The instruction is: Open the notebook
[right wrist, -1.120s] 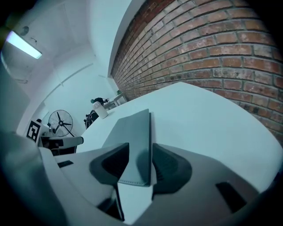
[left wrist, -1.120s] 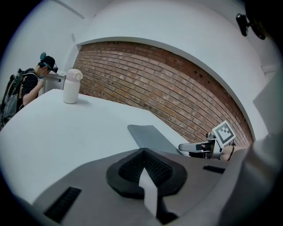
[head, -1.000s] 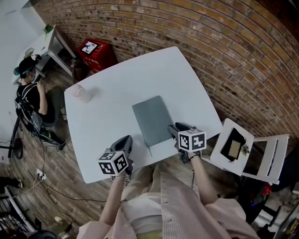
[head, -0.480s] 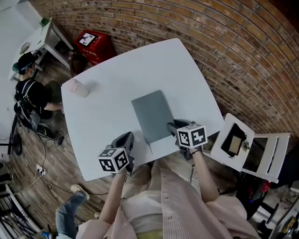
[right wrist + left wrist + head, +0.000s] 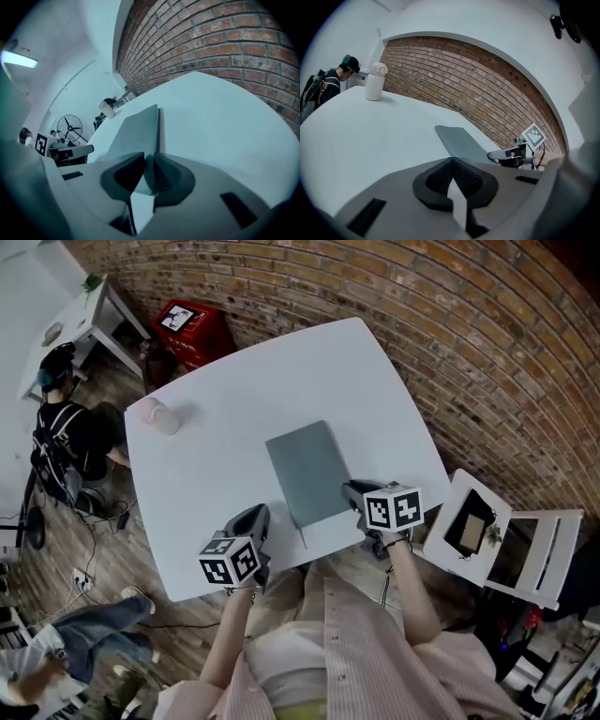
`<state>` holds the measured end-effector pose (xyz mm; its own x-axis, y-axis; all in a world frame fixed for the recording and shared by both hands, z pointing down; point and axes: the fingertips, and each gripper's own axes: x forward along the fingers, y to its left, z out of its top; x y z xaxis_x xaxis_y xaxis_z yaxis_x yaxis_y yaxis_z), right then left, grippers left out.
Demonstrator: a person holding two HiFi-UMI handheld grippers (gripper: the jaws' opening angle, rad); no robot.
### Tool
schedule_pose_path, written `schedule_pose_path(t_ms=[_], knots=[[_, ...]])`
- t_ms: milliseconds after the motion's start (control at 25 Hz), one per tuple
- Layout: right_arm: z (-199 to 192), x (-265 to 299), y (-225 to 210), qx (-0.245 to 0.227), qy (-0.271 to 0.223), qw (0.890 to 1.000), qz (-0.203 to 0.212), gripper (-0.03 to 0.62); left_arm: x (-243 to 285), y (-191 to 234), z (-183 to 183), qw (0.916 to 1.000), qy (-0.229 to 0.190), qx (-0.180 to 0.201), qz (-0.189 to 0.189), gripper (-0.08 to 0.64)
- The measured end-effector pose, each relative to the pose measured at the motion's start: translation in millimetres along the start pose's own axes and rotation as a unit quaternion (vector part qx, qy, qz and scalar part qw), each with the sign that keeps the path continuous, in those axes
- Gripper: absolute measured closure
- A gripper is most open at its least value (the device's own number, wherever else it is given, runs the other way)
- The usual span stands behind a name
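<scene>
Notebook (image 5: 307, 474) lies flat and closed in the middle of the white bench (image 5: 234, 399), grey cover up, its long sides running from near to far.

Right hand-held gripper (image 5: 354, 493) is at the notebook's near right corner, pointing down at a slant. Its own view shows it best: the jaws are closing, the corner of the notebook (image 5: 136, 136) stands between the two dark pads of that gripper (image 5: 148, 173), and there is no gap on either side of the cover edge. One pad sits over the cover side, the other over the bare bench side. The rest of the cover lies flat on the bench, running away toward the far side.

Left hand-held gripper (image 5: 255, 519) is over the near edge of the bench, left of the notebook and clear of it. In its own view the pads of this gripper (image 5: 451, 161) meet with nothing between them, so closed and empty. That view has the notebook (image 5: 461, 145) ahead and to the right, with the other gripper's marker cube just past it.

A pale cup (image 5: 155, 415) stands at the far left of the bench, well apart from everything; it is upright in the left gripper view (image 5: 375, 82). A brick wall (image 5: 450, 324) curves round the far and right sides, and a red crate (image 5: 187, 326) sits on the floor beyond the far left corner. A seated person (image 5: 61, 427) is off to the left.
</scene>
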<state>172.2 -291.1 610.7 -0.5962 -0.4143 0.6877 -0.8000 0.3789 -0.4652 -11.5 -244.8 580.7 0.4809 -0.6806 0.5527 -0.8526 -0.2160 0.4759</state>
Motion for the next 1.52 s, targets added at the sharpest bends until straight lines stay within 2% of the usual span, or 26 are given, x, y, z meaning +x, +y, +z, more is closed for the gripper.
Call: schedule_pose_path(t_ms=[600,880,1120,1320,1520], knots=[[18.8,-21.2,21.6,0.011,-0.037,0.998,0.044,0.56,-12.7,2.3,25.0,0.999,-0.045,0.001,-0.001,0.568],[30.3,-33.4,46.0,-0.044,-0.035,0.997,0.049,0.561,-27.2,1.0,38.0,0.9979,-0.056,0.018,-0.025,0.568],[35.6,-42.4,64.8,-0.052,-0.042,0.997,0.034,0.563,-45.4,8.8,42.2,0.9967,-0.051,0.04,-0.049,0.568],[40.7,-45.2,85.7,-0.088,-0.04,0.995,-0.004,0.563,-63.7,20.2,47.5,0.9956,-0.057,0.044,-0.06,0.568],[44.5,-46.7,101.4,-0.099,-0.043,0.994,-0.037,0.568,-77.2,28.5,47.7,0.9945,-0.06,0.046,-0.072,0.568]])
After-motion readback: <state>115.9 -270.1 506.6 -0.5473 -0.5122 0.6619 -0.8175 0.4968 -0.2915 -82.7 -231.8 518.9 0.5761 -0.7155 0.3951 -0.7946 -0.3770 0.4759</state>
